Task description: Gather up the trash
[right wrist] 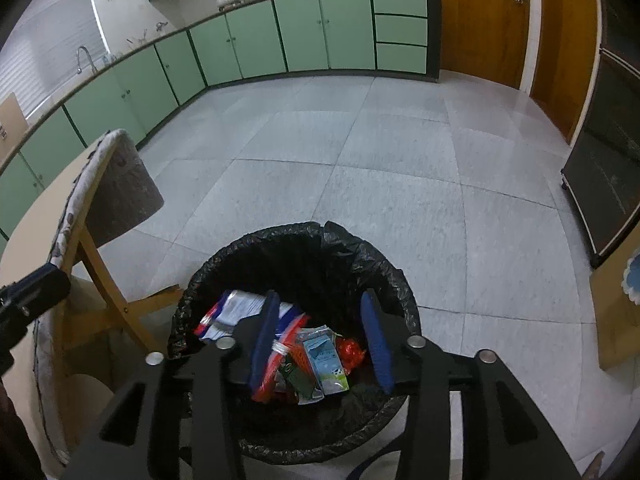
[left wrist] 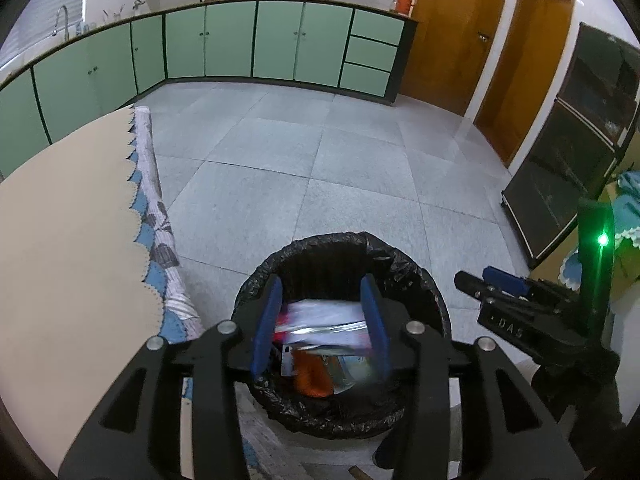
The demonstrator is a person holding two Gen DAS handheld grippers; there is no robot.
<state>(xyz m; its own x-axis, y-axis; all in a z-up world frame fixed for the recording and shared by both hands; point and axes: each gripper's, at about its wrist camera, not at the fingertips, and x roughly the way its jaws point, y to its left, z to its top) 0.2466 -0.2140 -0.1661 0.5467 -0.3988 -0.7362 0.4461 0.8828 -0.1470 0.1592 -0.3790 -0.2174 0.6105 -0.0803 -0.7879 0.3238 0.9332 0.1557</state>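
Note:
A round bin with a black liner (left wrist: 404,268) stands on the floor beside the table. Both grippers hang over its mouth. My left gripper (left wrist: 321,286) is open, its blue pads apart. Blurred white and silver wrappers (left wrist: 324,320) and an orange piece (left wrist: 312,376) show below it, touching neither pad. My right gripper (right wrist: 321,300) is open above a light blue pouch (right wrist: 325,360), a red wrapper (right wrist: 354,352), a green packet (right wrist: 299,378) and a white, blue and red package (right wrist: 236,310) lying in the bin (right wrist: 360,250). In the left wrist view the right gripper (left wrist: 486,278) reaches in from the right.
A table under a beige cloth (left wrist: 72,240) with a patterned hem stands left of the bin, its wooden leg (right wrist: 108,280) close to the rim. Green cabinets (left wrist: 276,40) line the far wall. Wooden doors (left wrist: 448,32) and a dark glass-fronted cabinet (left wrist: 568,152) stand to the right. Grey floor tiles (right wrist: 360,184) lie between.

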